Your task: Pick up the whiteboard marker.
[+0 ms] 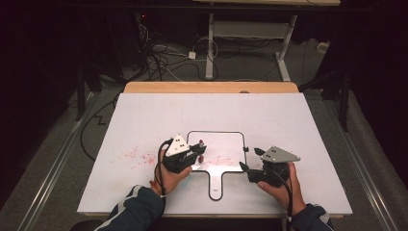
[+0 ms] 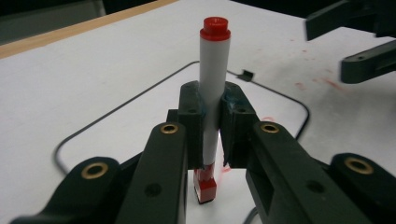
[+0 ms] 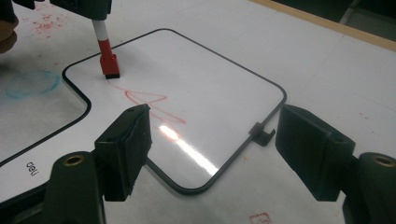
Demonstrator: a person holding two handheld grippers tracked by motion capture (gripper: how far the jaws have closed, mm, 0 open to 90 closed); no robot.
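White and glossy, the small black-rimmed dry-erase board with a paddle handle (image 1: 217, 144) is lying flat near the front middle of the white-topped table (image 1: 144, 120), and I am working over it with both hands. My left gripper (image 2: 212, 133) is clamping its two black jaws tight around a white-barrelled marker with red ends (image 2: 214, 84), holding it upright with the lower red end and its dark tip (image 3: 110, 65) pressing down on the board's surface near the board's left edge. Red zigzag lines (image 3: 149, 103) are showing on the board just beside that tip. My right gripper (image 3: 212, 154) is hovering at the board's right edge, its jaws standing wide apart with nothing between them, near the small black clip (image 3: 260, 132) on the board's rim. Red smudges (image 1: 137, 156) are speckling the table to the left of the board, and a pale wooden strip (image 1: 211, 87) is running along the table's far edge beyond the board.
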